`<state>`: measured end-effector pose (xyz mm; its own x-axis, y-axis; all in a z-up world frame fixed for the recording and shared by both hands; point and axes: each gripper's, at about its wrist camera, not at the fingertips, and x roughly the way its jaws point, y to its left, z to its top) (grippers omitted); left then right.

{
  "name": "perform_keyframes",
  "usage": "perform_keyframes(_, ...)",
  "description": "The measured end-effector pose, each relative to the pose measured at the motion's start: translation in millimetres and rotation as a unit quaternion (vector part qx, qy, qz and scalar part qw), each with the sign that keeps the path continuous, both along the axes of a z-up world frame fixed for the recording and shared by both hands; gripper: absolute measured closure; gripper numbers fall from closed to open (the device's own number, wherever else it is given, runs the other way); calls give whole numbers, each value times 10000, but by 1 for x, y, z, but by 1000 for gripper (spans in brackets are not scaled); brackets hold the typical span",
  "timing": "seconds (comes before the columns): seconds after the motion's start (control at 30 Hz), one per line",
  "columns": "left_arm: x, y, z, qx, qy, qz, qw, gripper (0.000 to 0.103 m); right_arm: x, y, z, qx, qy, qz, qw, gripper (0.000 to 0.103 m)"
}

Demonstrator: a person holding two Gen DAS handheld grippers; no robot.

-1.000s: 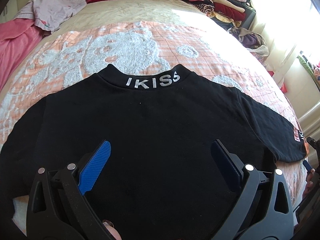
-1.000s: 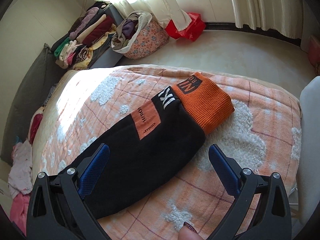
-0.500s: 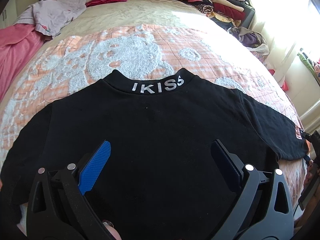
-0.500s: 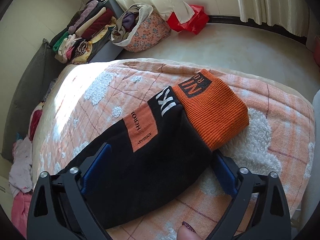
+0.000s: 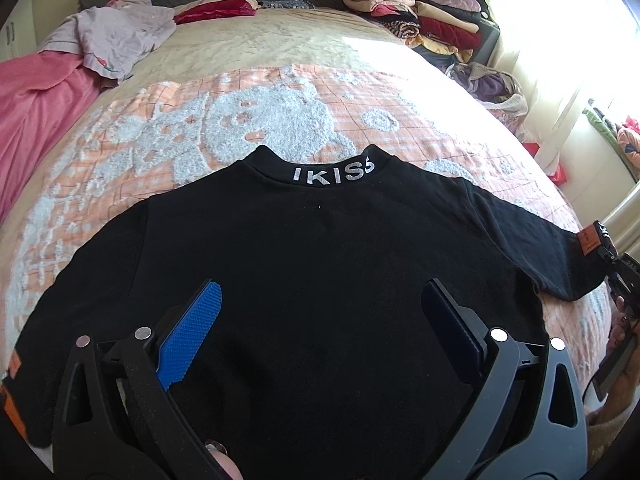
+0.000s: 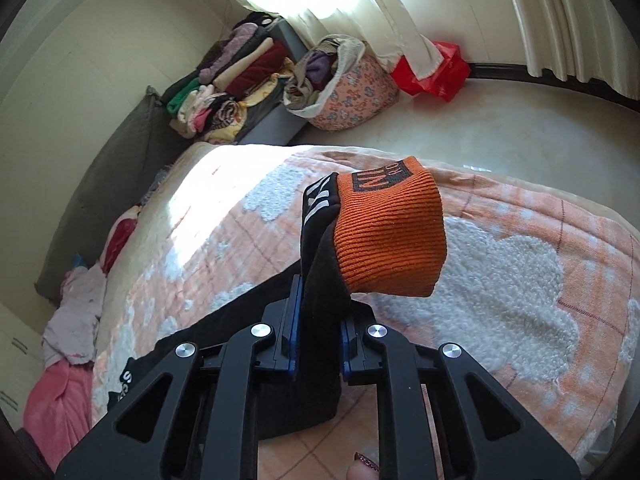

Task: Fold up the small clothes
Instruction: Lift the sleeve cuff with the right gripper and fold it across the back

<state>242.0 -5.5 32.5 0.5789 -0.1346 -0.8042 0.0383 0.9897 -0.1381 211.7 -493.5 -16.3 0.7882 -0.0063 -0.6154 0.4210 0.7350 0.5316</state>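
A black sweater (image 5: 320,240) lies spread flat on the bed, back up, with white "IKISS" lettering on its collar (image 5: 332,174). My left gripper (image 5: 320,292) hovers open over the sweater's lower body, nothing between its blue pads. In the right wrist view my right gripper (image 6: 320,322) is closing its jaws. Its pads press on the black sleeve just behind the orange ribbed cuff (image 6: 390,240), which stands lifted off the blanket. The same sleeve (image 5: 552,248) reaches to the far right edge in the left wrist view.
The bed carries an orange and white fleecy blanket (image 5: 240,128). Loose pink and lilac garments (image 5: 100,36) lie at its far left. A stack of folded clothes (image 5: 416,20) sits beside the headboard, near a floral basket (image 6: 352,88) and a red bag (image 6: 436,72) on the floor.
My right gripper went from wide open around the sleeve to clamped on it and raised the cuff end. My left gripper drew back and up a little, staying open.
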Motion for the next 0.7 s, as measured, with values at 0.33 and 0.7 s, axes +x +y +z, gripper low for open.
perform_keyframes(0.33, -15, 24, 9, -137, -90, 92, 9998, 9, 4, 61, 44, -328, -391, 925, 9944, 90)
perform_keyframes(0.7, -31, 41, 11, -518, -156, 27, 9985, 9, 12, 128, 81, -519, -539, 1732, 9820, 91)
